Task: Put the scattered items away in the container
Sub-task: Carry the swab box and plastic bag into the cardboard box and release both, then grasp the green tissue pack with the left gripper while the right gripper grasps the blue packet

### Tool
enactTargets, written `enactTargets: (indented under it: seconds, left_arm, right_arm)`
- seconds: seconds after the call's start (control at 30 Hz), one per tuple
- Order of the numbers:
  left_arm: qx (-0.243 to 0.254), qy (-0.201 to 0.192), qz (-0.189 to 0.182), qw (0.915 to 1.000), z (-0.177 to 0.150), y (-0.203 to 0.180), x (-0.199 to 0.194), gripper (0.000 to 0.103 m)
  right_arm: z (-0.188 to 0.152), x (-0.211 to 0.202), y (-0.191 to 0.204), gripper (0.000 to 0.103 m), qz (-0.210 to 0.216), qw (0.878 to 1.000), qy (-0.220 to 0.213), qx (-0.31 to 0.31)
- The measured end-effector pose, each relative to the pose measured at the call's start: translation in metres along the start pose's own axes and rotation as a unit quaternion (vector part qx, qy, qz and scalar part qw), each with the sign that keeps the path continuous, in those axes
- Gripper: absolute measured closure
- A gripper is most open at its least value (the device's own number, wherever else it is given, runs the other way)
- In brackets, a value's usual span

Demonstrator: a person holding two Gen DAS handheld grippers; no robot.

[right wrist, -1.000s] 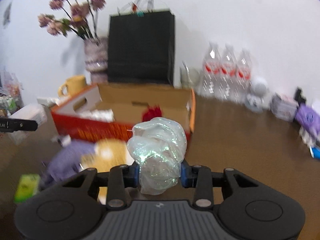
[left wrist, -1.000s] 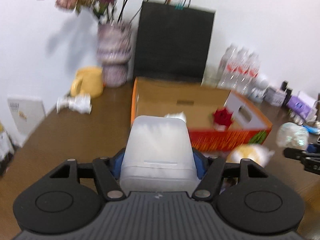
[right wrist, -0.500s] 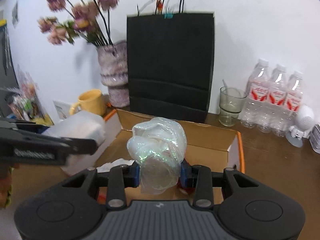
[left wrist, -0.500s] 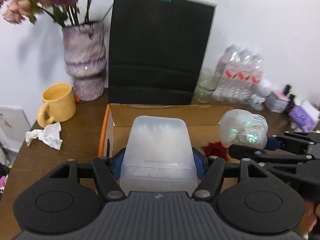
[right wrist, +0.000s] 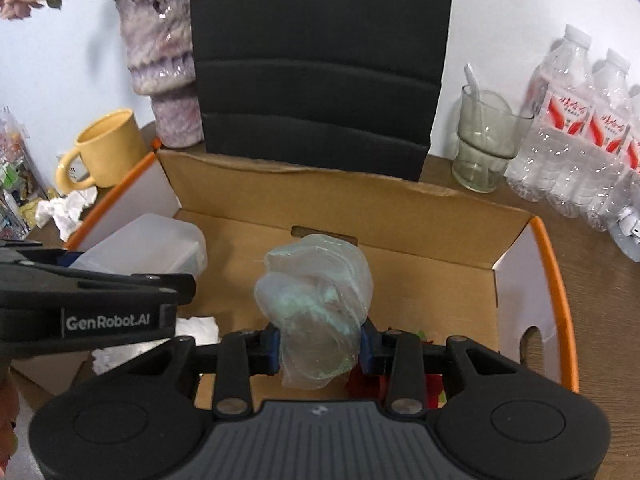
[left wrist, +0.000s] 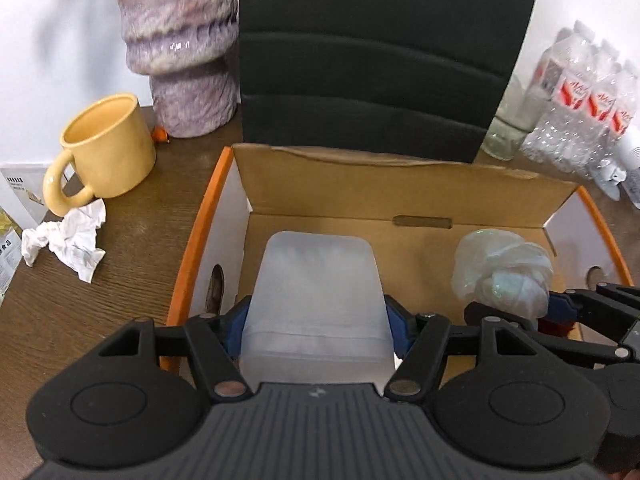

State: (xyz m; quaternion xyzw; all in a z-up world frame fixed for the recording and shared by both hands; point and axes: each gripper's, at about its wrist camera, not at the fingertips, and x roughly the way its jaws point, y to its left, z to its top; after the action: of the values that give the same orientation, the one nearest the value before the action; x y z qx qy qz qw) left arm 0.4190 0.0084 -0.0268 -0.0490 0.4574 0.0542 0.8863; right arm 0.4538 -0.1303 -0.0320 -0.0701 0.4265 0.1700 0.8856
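Cardboard box (right wrist: 360, 216) holds white paper (right wrist: 196, 326) and red flower (right wrist: 360, 384)

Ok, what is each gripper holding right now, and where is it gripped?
The left gripper clamps a translucent white plastic tub by its two sides. The right gripper pinches a crumpled iridescent clear plastic wad across its lower middle, above the cardboard box.

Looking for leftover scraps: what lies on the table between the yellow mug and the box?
A crumpled white tissue lies by the mug, left of the box; the rest is bare wood. The left wrist view shows it best.
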Motion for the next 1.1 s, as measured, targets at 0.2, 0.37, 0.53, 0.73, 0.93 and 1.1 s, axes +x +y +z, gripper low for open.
enactTargets:
  seconds: [0.2,0.37,0.53,0.73,0.93,1.1]
  left_arm:
    - [0.012,-0.012,0.006,0.9998,0.001,-0.004,0.002,0.028]
    - [0.036,-0.055,0.006,0.9978,0.0,-0.006,-0.02,0.005]
    - [0.028,-0.115,-0.012,0.9929,-0.019,0.006,-0.065,0.0]
    - [0.031,-0.18,-0.031,0.9827,-0.066,0.026,-0.121,0.0]
    - [0.027,-0.213,-0.049,0.9755,-0.128,0.047,-0.163,0.0]
    - [0.033,-0.212,-0.059,0.975,-0.185,0.058,-0.182,0.0]
  right_arm:
    - [0.002,0.008,0.005,0.05,-0.021,1.0,0.009,-0.015]
    - [-0.003,-0.01,0.007,0.013,-0.019,0.999,-0.007,-0.027]
    - [-0.02,-0.058,0.008,0.001,-0.014,0.997,-0.061,-0.043]
    - [-0.067,-0.13,0.012,0.0,-0.01,0.989,-0.142,-0.048]
    - [-0.129,-0.182,0.016,0.0,0.011,0.983,-0.178,-0.043]
    - [-0.182,-0.202,0.021,0.0,0.027,0.982,-0.181,-0.036]
